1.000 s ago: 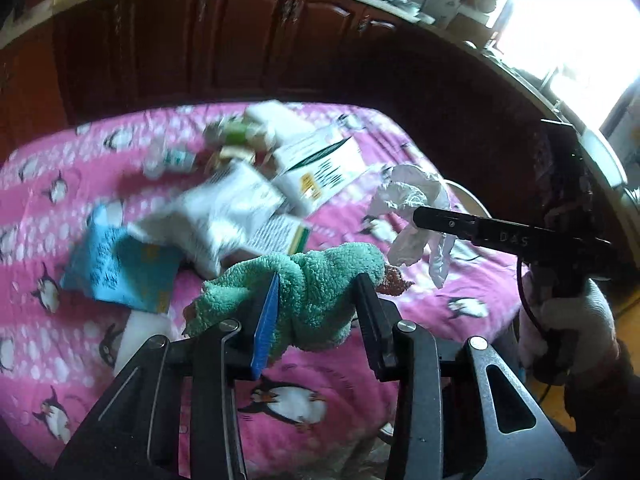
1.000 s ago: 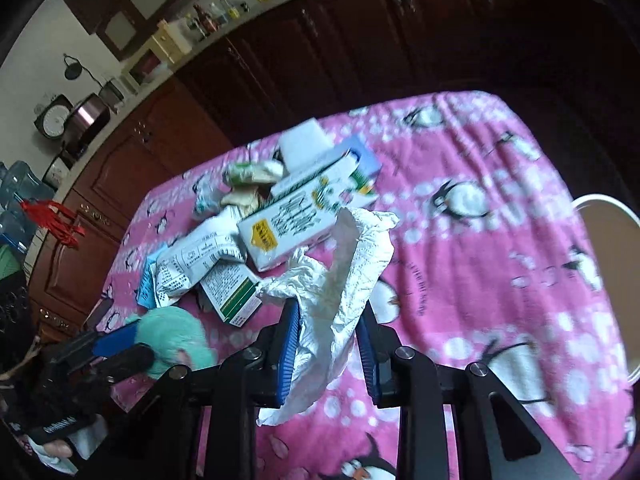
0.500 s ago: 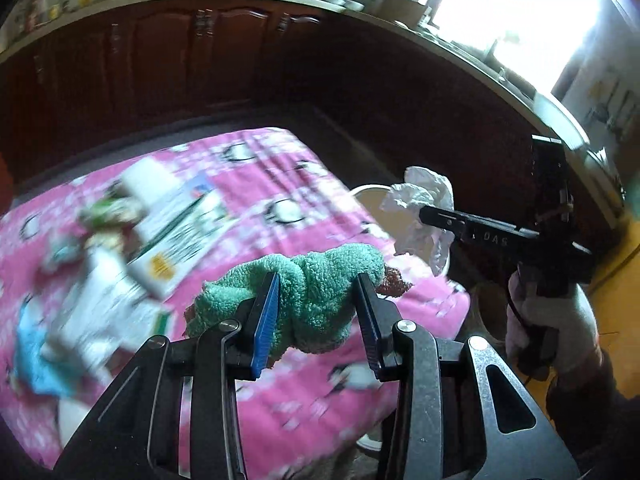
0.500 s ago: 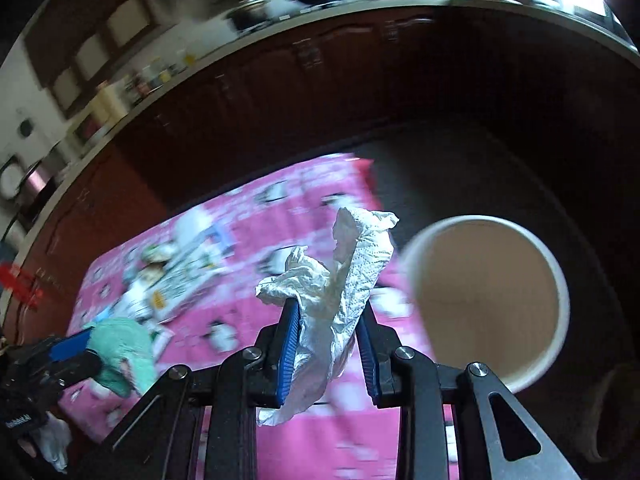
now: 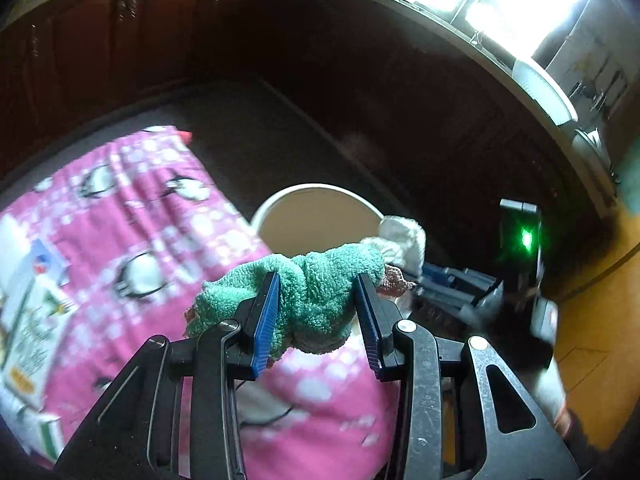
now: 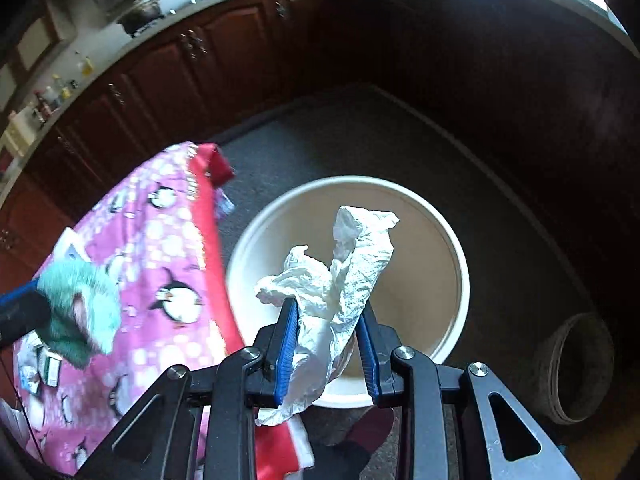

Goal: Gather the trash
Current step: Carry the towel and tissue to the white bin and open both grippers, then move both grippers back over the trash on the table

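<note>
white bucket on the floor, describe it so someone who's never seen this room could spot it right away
Find the table under the pink penguin cloth; on the dark floor by its corner stands the white bucket, wide, round and cream inside. The right tool holds crumpled white paper over it. The grey pot beside it is smaller and darker.

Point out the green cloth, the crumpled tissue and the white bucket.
green cloth (image 5: 316,280): left wrist view, fuzzy middle between the fingers.
crumpled tissue (image 6: 344,280): right wrist view, centre of the wad.
white bucket (image 6: 460,264): right wrist view, right rim.
</note>
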Demonstrator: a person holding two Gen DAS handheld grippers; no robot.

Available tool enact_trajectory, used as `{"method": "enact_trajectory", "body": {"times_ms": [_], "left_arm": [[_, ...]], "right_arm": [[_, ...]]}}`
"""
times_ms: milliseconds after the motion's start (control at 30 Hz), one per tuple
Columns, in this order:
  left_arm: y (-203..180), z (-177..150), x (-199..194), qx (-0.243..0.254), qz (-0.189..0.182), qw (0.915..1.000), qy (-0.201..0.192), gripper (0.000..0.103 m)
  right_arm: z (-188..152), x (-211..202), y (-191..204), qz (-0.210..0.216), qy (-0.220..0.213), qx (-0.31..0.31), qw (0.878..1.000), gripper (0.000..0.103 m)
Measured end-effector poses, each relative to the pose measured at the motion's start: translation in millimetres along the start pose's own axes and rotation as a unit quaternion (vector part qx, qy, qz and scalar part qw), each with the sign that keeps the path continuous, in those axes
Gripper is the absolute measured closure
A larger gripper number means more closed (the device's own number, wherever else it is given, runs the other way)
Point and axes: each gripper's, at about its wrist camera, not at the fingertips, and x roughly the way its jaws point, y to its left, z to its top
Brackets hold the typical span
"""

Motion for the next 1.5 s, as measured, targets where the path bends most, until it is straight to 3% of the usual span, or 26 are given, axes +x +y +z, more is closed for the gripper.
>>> {"method": "enact_trajectory", "body": {"times_ms": [67,267,300,367,467,933,1200,1500], "left_arm": [[-5,7,14,-0.006,-0.006,1.0,0.004,0.066],[-3,15,40,-0.032,-0.041,0.9984,0.021,0.059],[-1,15,41,-0.034,-0.042,0.9983,0.024,0.051],[2,14,40,-0.038,-0.041,0.9981,0.024,0.045],[9,9,33,-0.045,-0.04,0.9979,0.022,0.045],[27,-25,-27,-0.024,0.077,0.9963,-0.03,0.045],[43,-41,-60,-0.04,0.108,0.9917,-0.058,0.045],[75,-72,-105,-0.069,0.149,0.9839,-0.07,0.045]], "right_arm": [[-2,4,-6,-0.005,0.001,0.01,1.0,0.053],[-9,6,-20,-0.002,0.005,0.029,1.0,0.045],[-11,7,-22,-0.003,0.007,0.031,0.999,0.045],[-13,8,-23,-0.002,0.011,0.034,0.999,0.044],[-15,13,-22,0.0,0.018,0.04,0.999,0.043],[-15,-13,2,0.012,0.0,0.012,1.0,0.04],[-11,-40,43,0.036,-0.023,-0.021,0.999,0.038],[-17,-58,105,0.095,-0.026,-0.067,0.993,0.033]]}}
